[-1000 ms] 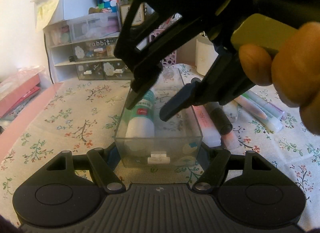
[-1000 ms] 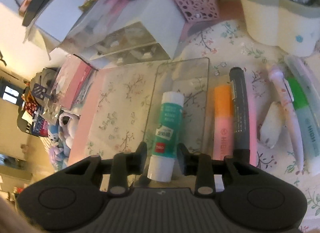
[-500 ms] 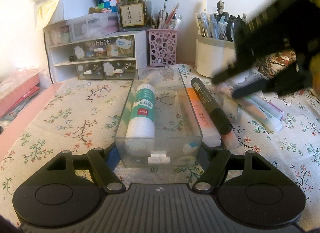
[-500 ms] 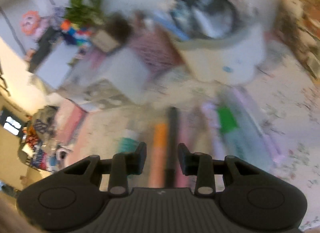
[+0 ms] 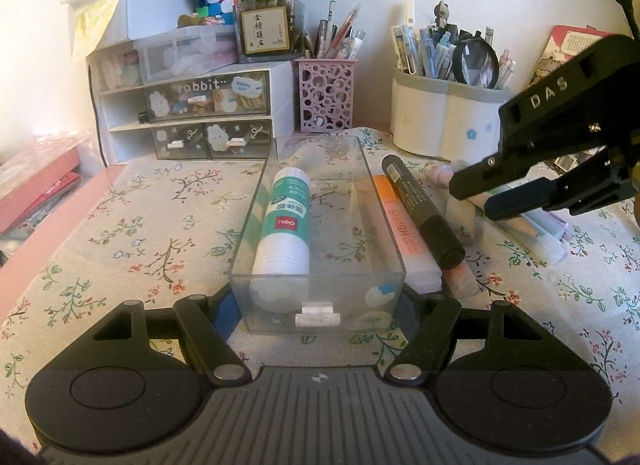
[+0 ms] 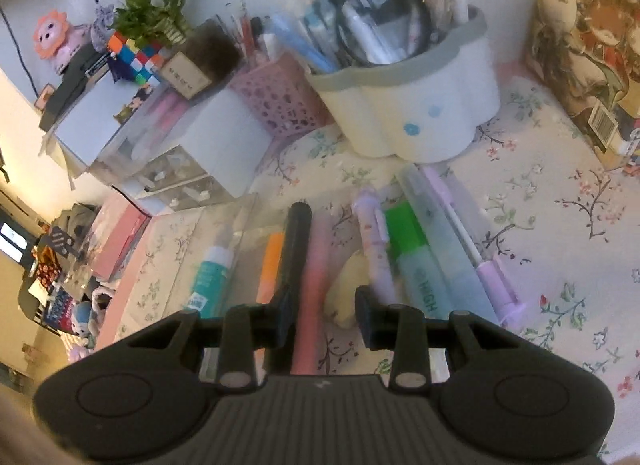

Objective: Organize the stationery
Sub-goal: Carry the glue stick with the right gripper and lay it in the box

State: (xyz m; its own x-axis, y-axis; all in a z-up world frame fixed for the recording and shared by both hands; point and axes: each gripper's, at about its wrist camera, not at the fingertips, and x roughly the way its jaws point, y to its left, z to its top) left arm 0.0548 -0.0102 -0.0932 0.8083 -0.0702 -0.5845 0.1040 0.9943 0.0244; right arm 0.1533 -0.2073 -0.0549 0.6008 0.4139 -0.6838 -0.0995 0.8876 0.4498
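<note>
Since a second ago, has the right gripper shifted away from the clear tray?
Yes. In the left wrist view the right gripper was over the clear tray by the glue stick; now it hangs further right, above the pens beside the tray.

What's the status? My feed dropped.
Left hand-held gripper clamped on clear box, glue stick inside. Right hand-held gripper empty, jaws apart, above loose pens. Nothing blocking box.

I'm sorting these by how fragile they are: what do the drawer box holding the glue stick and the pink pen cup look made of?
Drawer box: clear, glossy hard plastic, probably acrylic; the floral cloth shows through its walls. Pink pen cup: rigid matte wall punched with round holes, either plastic or painted metal.
</note>
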